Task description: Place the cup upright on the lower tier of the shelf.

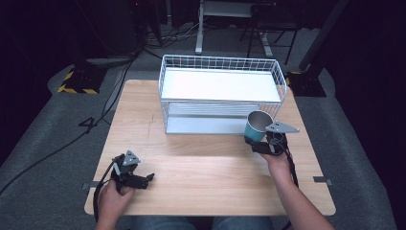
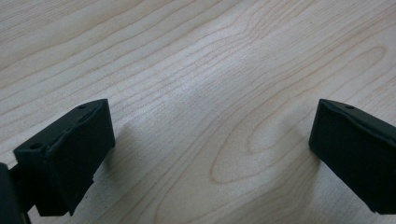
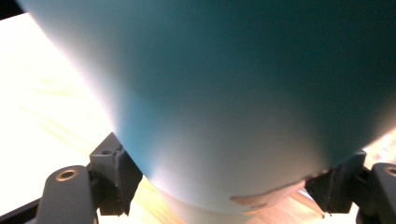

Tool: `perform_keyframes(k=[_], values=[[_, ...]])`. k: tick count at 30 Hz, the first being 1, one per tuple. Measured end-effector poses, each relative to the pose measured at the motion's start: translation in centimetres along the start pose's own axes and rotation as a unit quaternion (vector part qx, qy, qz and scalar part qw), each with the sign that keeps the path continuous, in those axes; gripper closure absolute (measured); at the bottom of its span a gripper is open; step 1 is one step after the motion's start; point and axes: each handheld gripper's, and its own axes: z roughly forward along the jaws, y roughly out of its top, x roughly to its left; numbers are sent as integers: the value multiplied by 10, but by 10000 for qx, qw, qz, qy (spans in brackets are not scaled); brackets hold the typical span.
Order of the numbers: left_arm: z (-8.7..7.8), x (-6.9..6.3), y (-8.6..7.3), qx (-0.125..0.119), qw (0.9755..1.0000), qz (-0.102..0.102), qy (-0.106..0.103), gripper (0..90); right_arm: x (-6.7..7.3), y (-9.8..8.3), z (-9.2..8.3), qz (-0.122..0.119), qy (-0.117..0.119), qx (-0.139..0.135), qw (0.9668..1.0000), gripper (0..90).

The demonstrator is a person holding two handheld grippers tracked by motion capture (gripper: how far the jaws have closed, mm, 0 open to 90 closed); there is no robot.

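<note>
A teal cup [image 1: 255,126] with a silvery inside is held a little above the table, right in front of the wire rack [image 1: 221,94]. My right gripper [image 1: 261,143] is shut on the cup near its base. In the right gripper view the cup [image 3: 233,93] is very close, its base squeezed between both black jaws, with my right gripper [image 3: 224,186] under it. My left gripper [image 1: 143,179] rests low at the table's front left, open. The left gripper view has my left gripper [image 2: 210,149] with jaws wide apart over bare wood.
The white wire rack has two tiers, a white top shelf [image 1: 218,84] and a lower shelf [image 1: 206,125]. It stands at the back of the wooden table [image 1: 191,163]. Cables and a black-and-yellow base [image 1: 79,81] lie on the floor beyond.
</note>
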Motion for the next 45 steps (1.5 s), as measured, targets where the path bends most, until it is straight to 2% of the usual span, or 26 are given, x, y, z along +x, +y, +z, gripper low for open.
perform_keyframes(k=[11, 22, 29, 38, 43, 45], values=[[0, 0, 0, 3, 10000, 5, 5, 7, 18, 19, 37, -73, 233, 29, 9997, 245], [0, 0, 0, 2, 10000, 3, 1, 7, 33, 29, 75, -122, 350, 107, 9993, 245], [0, 0, 0, 3, 10000, 3, 1, 7, 34, 35, 102, -26, 258, 67, 9996, 245], [0, 0, 0, 6, 10000, 4, 6, 7, 32, 32, 125, -9, -15, 101, 9999, 245], [0, 0, 0, 7, 10000, 5, 6, 7, 34, 35, 137, 67, -129, 22, 9999, 245], [0, 0, 0, 5, 10000, 3, 2, 7, 34, 36, 139, 24, -163, -30, 9999, 245]])
